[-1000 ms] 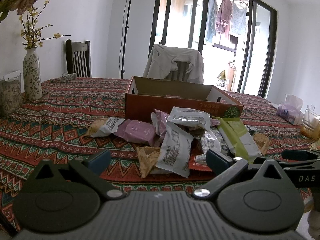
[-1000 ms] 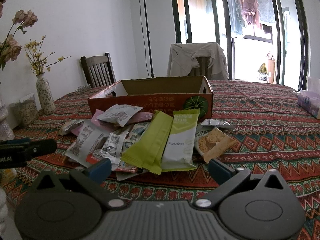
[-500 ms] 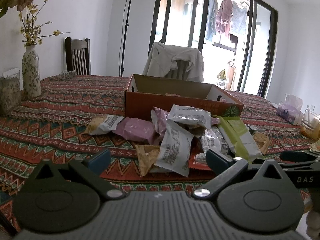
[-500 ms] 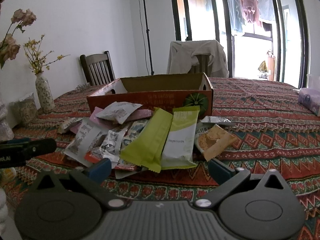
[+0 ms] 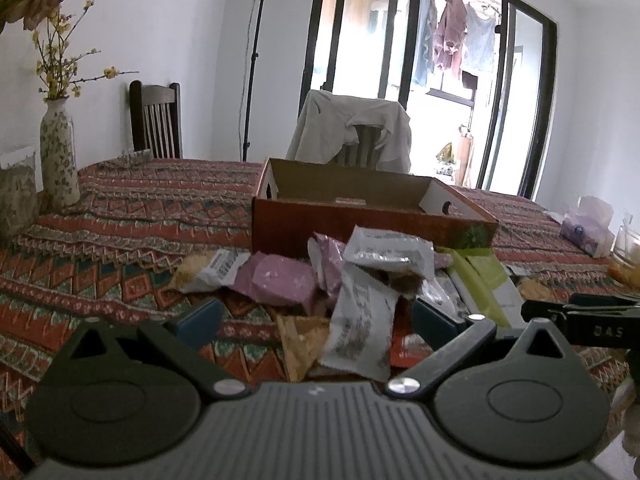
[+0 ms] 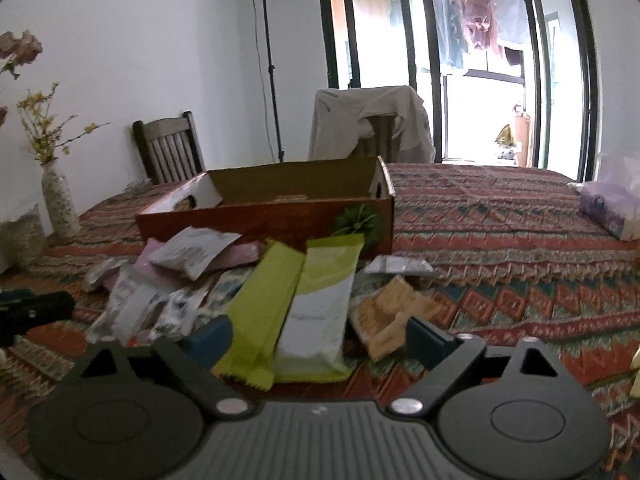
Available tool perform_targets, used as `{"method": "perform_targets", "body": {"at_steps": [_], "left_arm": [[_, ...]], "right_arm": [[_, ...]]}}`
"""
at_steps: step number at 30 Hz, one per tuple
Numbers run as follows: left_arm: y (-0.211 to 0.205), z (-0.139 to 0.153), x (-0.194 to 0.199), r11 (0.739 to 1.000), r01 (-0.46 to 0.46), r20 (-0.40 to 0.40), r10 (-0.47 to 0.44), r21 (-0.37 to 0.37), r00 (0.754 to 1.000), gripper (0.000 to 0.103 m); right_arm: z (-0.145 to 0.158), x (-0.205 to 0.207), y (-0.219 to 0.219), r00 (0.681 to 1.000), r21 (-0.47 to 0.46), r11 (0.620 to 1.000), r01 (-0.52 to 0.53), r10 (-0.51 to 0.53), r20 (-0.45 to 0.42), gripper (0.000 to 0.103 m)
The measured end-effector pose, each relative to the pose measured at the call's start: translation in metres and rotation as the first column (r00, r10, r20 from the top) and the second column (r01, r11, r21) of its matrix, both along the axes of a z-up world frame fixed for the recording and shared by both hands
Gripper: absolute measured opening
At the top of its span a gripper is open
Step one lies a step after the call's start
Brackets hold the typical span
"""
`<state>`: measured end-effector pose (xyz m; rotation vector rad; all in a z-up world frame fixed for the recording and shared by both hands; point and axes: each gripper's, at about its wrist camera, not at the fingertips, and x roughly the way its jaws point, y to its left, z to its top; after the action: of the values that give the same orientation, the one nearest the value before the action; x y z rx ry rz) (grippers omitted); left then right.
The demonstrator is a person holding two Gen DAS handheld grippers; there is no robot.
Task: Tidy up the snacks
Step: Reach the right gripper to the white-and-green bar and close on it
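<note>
A pile of snack packets lies on the patterned tablecloth in front of an open cardboard box (image 5: 360,216), which also shows in the right wrist view (image 6: 272,208). In the left wrist view I see a pink packet (image 5: 276,282), white packets (image 5: 362,328) and a tan cracker packet (image 5: 300,340). My left gripper (image 5: 316,318) is open and empty just before them. In the right wrist view two green packets (image 6: 300,304) and a cracker packet (image 6: 388,316) lie in front. My right gripper (image 6: 316,338) is open and empty, low over the green packets.
A flower vase (image 5: 58,160) and a jar (image 5: 16,208) stand at the table's left. A tissue pack (image 6: 612,208) and a glass (image 5: 628,240) sit at the right. Two chairs stand behind the table, one draped with a cloth (image 5: 352,132).
Both grippers have sunk lower and moved a little closer to the snack pile. Both stay open and empty. The packets have not moved.
</note>
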<state>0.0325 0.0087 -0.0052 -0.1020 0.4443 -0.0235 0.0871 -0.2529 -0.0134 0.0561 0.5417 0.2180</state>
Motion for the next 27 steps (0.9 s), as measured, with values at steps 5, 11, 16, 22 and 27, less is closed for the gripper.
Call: {"method": "perform_targets", "body": {"at_steps": [5, 11, 16, 22, 27], "left_arm": [[0.001, -0.001, 0.008, 1.000, -0.005, -0.005, 0.005, -0.004, 1.000, 0.103], [0.003, -0.006, 0.014, 1.000, -0.011, -0.025, 0.010, -0.005, 1.000, 0.103], [0.006, -0.009, 0.017, 1.000, -0.020, -0.041, 0.020, -0.010, 0.999, 0.103], [0.008, -0.011, 0.020, 0.999, -0.034, -0.052, 0.033, -0.008, 0.998, 0.103], [0.007, -0.012, 0.022, 0.999, -0.034, -0.063, 0.034, 0.000, 0.997, 0.103]], "right_arm": [[0.001, 0.020, 0.005, 1.000, -0.040, 0.999, 0.001, -0.001, -0.012, 0.060], [-0.004, 0.046, 0.013, 0.997, -0.065, 0.998, -0.004, -0.001, -0.074, 0.047], [-0.009, 0.063, 0.026, 0.993, -0.107, 0.994, 0.005, -0.018, -0.116, 0.047], [-0.022, 0.069, 0.038, 0.992, -0.177, 0.984, 0.005, -0.028, -0.126, 0.040], [-0.022, 0.060, 0.033, 0.996, -0.186, 0.982, 0.007, -0.024, -0.086, 0.037]]}}
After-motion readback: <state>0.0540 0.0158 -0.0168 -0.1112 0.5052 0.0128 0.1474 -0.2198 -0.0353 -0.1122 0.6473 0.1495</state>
